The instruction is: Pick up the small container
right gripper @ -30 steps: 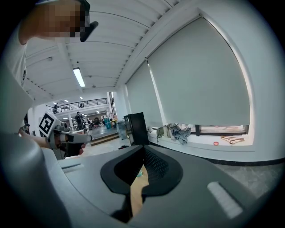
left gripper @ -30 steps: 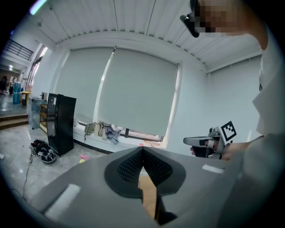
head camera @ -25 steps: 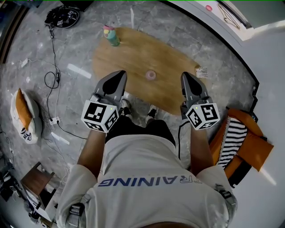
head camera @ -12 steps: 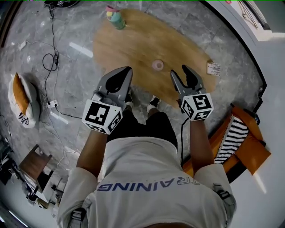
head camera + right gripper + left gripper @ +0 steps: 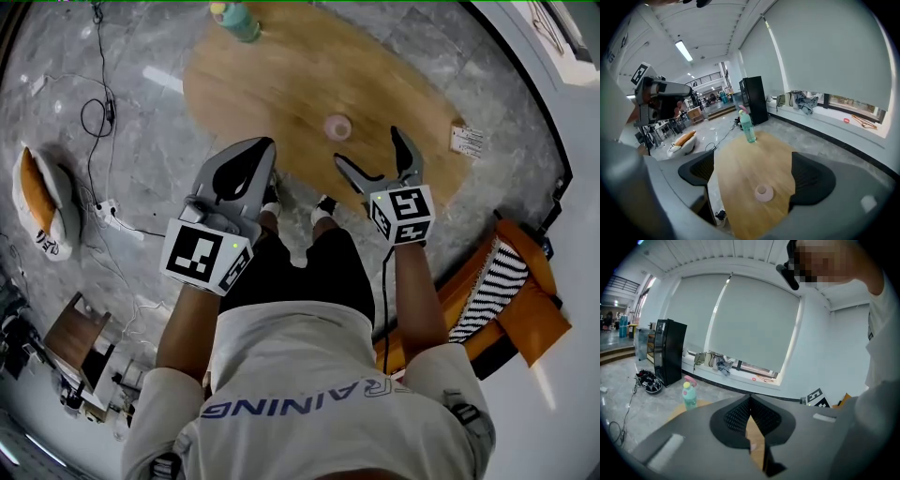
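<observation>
The small container point(image 5: 337, 126) is a pale pink round pot on the oval wooden table point(image 5: 281, 75). My right gripper point(image 5: 373, 155) hangs just short of it, open, and its jaws have just been opening with nothing between them. In the right gripper view the small container point(image 5: 763, 192) lies on the table ahead, framed by the spread jaws of my right gripper point(image 5: 757, 176). My left gripper point(image 5: 246, 167) is shut and empty, off the table's near left edge. In the left gripper view my left gripper point(image 5: 750, 401) shows its tips meeting.
A green bottle point(image 5: 234, 17) with a pink cap stands at the table's far end, the same bottle point(image 5: 748, 126) beyond the pot. A white card point(image 5: 466, 141) lies at the table's right edge. Orange cushions point(image 5: 525, 309) sit at right; cables point(image 5: 98, 122) cross the floor at left.
The right gripper's jaws went from shut to wide open. Both grippers came down and forward toward the table, the right one more, and the pot now sits just beyond its tips.
</observation>
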`<state>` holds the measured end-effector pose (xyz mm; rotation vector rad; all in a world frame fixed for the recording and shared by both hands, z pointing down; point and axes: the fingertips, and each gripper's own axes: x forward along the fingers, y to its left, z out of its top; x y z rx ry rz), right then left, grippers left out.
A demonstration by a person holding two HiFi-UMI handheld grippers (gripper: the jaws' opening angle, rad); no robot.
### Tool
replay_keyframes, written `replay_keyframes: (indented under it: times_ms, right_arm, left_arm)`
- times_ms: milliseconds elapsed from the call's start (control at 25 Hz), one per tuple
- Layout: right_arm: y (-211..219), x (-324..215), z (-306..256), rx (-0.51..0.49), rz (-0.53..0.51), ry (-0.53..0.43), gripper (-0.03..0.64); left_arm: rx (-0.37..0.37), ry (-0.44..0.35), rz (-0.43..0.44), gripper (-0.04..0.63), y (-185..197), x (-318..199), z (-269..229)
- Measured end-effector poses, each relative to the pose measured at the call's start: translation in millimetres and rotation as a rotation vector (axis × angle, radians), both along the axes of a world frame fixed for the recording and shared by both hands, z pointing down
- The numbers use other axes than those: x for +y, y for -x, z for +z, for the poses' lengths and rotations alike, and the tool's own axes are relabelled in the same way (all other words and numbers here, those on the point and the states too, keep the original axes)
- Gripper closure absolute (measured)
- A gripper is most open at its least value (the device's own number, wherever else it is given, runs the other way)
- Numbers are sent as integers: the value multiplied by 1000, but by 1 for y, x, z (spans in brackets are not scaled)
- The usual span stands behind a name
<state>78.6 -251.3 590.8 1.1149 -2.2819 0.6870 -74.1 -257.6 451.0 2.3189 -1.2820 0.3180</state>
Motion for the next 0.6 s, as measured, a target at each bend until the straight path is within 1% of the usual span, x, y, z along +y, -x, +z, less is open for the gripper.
replay_keyframes:
  times_ms: [160,320,440,600]
  right_arm:
    - [-1,4,24,18,-9,44,80]
    - [4,3,67,64,-25,87,75]
    - [12,2,105,98,-42,119,71]
    - [19,-7,156,110,-45,148,69]
  left_arm:
    - [-5,13,0,592,0,-1,9]
    - [-7,26,3,592,4,-4,19]
    - [18,40,-10,592,7,-5,30]
    - [36,63,-18,592,3,-10,52]
